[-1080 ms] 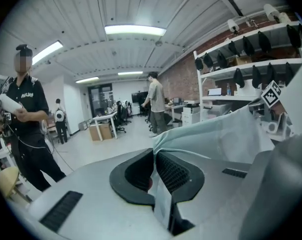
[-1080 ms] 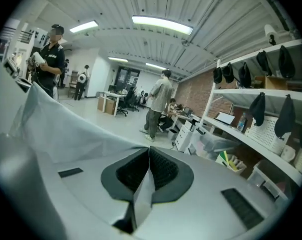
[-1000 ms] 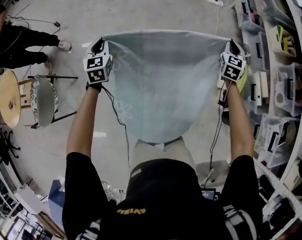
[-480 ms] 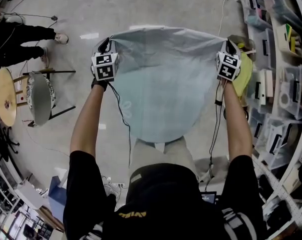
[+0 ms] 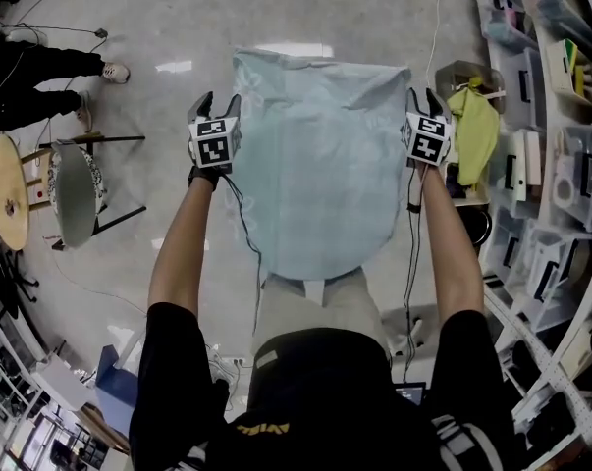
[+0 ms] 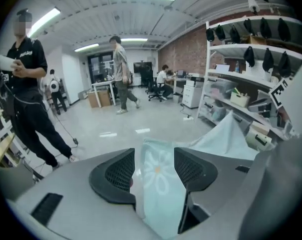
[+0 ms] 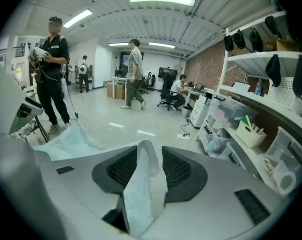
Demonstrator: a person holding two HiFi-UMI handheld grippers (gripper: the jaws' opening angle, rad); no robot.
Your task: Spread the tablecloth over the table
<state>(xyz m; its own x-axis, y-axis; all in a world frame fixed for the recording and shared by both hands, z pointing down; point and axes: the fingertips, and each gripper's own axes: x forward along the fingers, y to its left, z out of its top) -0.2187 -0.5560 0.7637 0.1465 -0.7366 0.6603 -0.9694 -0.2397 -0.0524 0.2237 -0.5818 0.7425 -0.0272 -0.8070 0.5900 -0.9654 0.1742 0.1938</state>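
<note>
We count two grey grippers and one pale blue, flower-printed tablecloth (image 5: 320, 165). The left gripper (image 5: 217, 101) and the right gripper (image 5: 425, 96) have just been opening their jaws, and these now stand apart, each with a loose fold of the cloth's edge between them, unpinched. The cloth lies spread flat between the two, its rounded edge near us. Around it we see glossy grey floor (image 5: 178, 8), white storage shelves (image 5: 551, 165) on the right and one round wooden stool (image 5: 6, 189) on the left

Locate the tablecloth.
Head view centre: the tablecloth lies spread before the person, between the left gripper and right gripper, whose jaws have just been opening, its corners loose between them.
</note>
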